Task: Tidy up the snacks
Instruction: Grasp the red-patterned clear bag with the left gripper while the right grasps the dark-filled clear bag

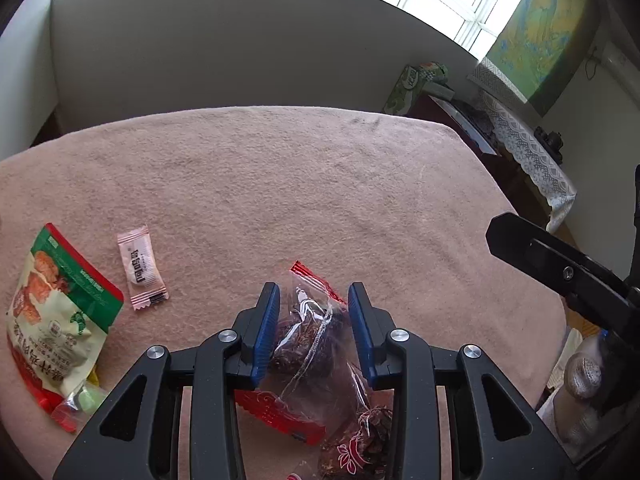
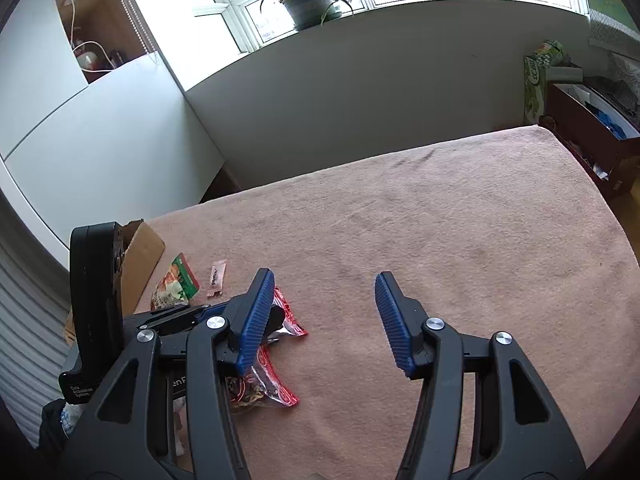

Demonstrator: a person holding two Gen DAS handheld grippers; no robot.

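Observation:
In the left wrist view my left gripper (image 1: 314,300) has its blue pads on either side of a clear, red-edged snack bag (image 1: 308,332) with dark pieces inside; the pads touch or nearly touch it. A second similar bag (image 1: 360,436) lies just below. A green and white snack packet (image 1: 56,312) and a small pink sachet (image 1: 141,268) lie to the left on the pink cloth. In the right wrist view my right gripper (image 2: 324,280) is open and empty above the cloth, to the right of the red-edged bags (image 2: 276,384).
A cardboard box (image 2: 140,260) stands at the table's left edge, beside the green packet (image 2: 176,284) and sachet (image 2: 217,278). The pink cloth covers the table (image 2: 440,240). A wall runs behind it. A dark cabinet (image 2: 592,136) stands at right.

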